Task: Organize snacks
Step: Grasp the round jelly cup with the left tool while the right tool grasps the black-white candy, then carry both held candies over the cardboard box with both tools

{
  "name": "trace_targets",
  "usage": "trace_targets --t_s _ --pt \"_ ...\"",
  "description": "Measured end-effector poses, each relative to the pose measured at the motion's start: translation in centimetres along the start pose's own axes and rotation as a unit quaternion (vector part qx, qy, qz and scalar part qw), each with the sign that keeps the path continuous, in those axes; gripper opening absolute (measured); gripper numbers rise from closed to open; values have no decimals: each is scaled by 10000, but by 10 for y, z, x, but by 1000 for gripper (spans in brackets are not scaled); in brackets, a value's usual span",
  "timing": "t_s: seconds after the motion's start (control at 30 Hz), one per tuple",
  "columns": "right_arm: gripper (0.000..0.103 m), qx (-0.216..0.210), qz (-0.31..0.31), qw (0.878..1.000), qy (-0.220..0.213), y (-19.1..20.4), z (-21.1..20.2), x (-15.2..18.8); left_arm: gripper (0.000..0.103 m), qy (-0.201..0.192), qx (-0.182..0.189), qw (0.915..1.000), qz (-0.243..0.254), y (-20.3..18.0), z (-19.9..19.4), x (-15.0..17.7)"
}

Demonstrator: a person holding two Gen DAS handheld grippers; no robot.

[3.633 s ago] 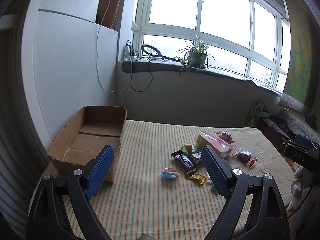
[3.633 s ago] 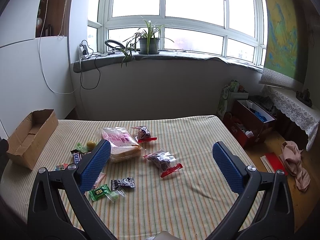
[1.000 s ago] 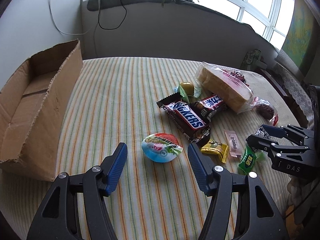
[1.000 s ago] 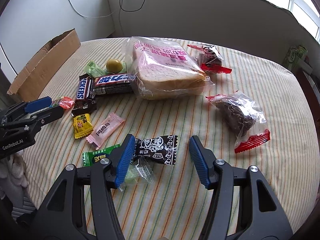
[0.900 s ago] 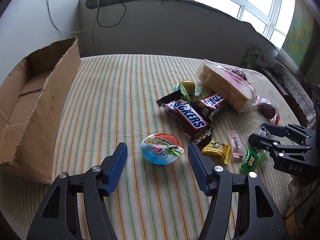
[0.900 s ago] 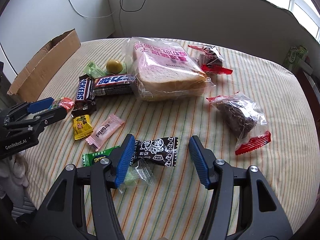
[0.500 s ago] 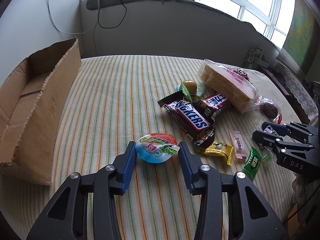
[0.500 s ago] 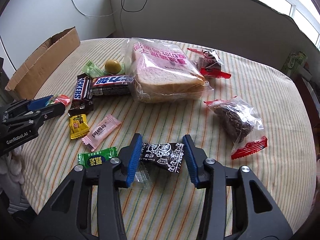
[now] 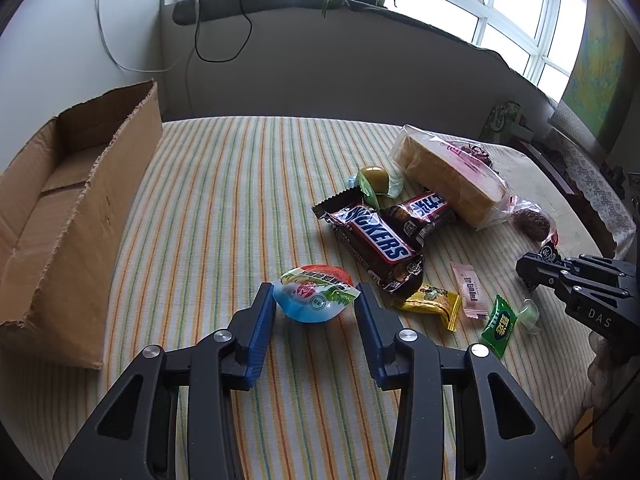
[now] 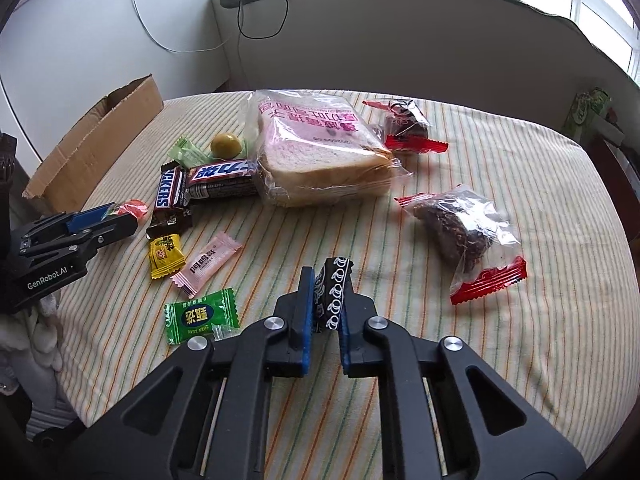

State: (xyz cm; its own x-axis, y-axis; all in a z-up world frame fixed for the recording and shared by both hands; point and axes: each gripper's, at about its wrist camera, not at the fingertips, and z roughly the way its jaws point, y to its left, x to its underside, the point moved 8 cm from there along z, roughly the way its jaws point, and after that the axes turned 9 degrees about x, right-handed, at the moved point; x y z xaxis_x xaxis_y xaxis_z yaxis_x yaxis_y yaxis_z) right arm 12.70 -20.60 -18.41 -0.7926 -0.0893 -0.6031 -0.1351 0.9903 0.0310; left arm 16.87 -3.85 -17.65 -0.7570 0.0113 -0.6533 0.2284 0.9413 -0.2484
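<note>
Here, crinkled black wrapper (image 10: 334, 292) folds between shut padded jaws.

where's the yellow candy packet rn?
The yellow candy packet lies on the striped cloth, left in the right wrist view, between the Snickers bar and pink sachet.

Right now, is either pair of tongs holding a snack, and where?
Right tongs pinch the black candy wrapper across its middle. Left tongs are closing on the jelly cup's sides.
</note>
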Motion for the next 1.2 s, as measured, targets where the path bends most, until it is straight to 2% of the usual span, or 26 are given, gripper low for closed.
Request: trace_targets --t_s 0.53,0.9,1.2 --pt "10 -102 -9 9992 -380 16 -30 -24 38 -413 82 9989 -202 3 -32 -10" --pt "10 -392 -287 9969 -624 62 -42 -50 38 -866 -64 9957 -334 25 -71 -24" --pt "10 -710 -634 9918 -849 118 -48 -79 38 -1206 -416 9904 -529 64 -103 -28"
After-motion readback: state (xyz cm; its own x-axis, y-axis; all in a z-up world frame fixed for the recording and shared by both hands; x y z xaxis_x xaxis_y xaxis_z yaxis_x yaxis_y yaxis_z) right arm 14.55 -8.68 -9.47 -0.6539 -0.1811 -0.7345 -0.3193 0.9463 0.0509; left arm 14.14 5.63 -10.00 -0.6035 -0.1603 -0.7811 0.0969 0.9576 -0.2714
